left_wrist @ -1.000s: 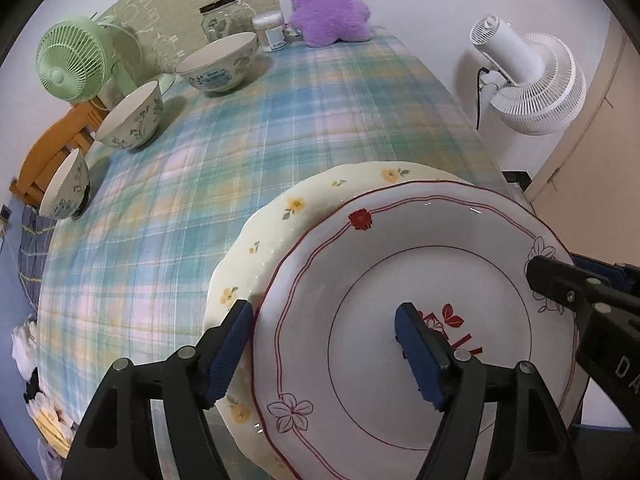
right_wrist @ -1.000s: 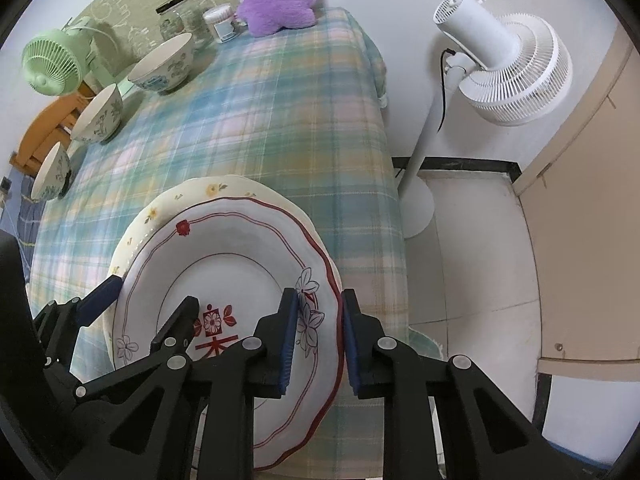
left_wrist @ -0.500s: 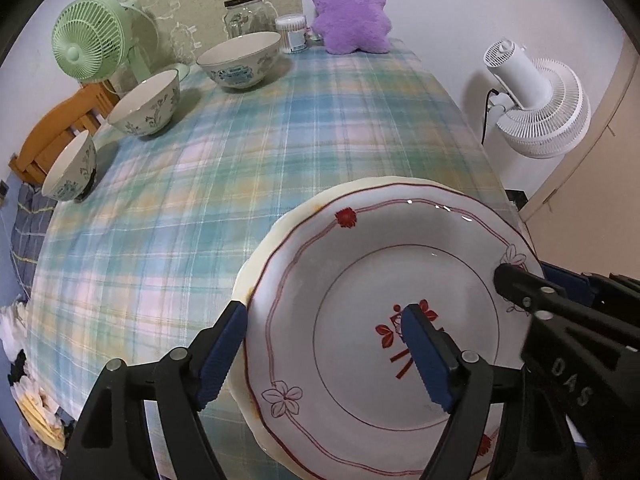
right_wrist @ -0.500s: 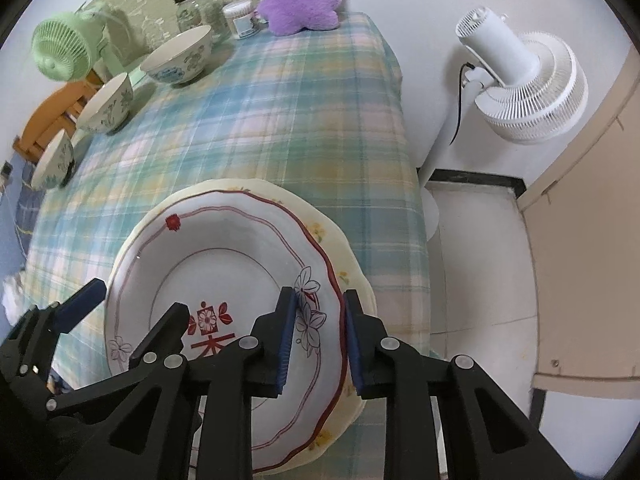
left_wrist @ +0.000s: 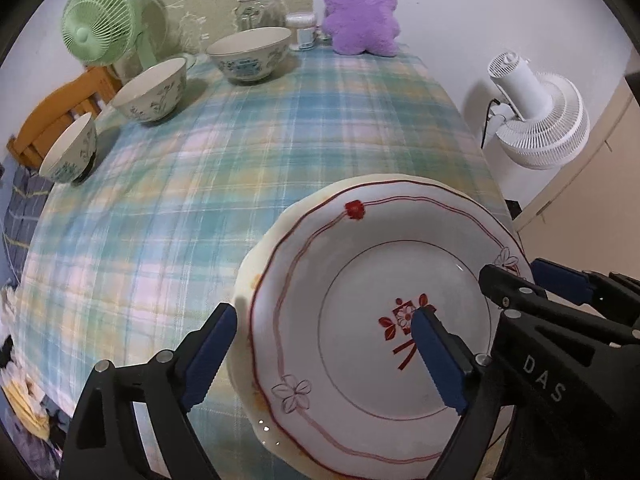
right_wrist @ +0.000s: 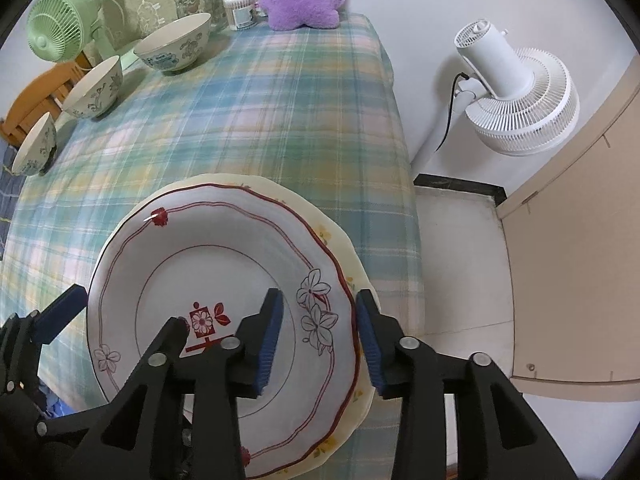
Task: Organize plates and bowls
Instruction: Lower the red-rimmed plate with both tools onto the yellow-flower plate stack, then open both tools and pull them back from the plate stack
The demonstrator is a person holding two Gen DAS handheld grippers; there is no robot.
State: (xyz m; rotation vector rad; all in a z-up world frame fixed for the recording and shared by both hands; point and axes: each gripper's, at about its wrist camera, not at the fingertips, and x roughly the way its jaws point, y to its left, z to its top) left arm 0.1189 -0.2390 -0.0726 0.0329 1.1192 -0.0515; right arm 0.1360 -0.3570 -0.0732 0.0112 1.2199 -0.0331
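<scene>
A white plate with red trim [left_wrist: 360, 288] [right_wrist: 224, 264] lies on a cream plate with yellow flowers [left_wrist: 256, 264] [right_wrist: 340, 248] at the near right corner of the plaid table. My left gripper [left_wrist: 324, 356] is open, its jaws straddling the left rim of the stack. My right gripper [right_wrist: 318, 340] is open, its jaws on either side of the white plate's right rim. Three bowls stand along the far left: a large one [left_wrist: 250, 56] [right_wrist: 174, 42], a medium one [left_wrist: 152, 90] [right_wrist: 94, 88] and a small one [left_wrist: 70, 148] [right_wrist: 34, 146].
A green fan [left_wrist: 98, 20], a glass jar [left_wrist: 258, 10], a small canister [right_wrist: 240, 10] and a purple plush [left_wrist: 360, 12] stand at the table's far end. A white floor fan [right_wrist: 516, 96] stands right of the table. A wooden chair [left_wrist: 52, 116] is at the left.
My right gripper has opened off the white plate's rim. The white plate now sits centred on the cream plate. Both grippers have drawn back a little.
</scene>
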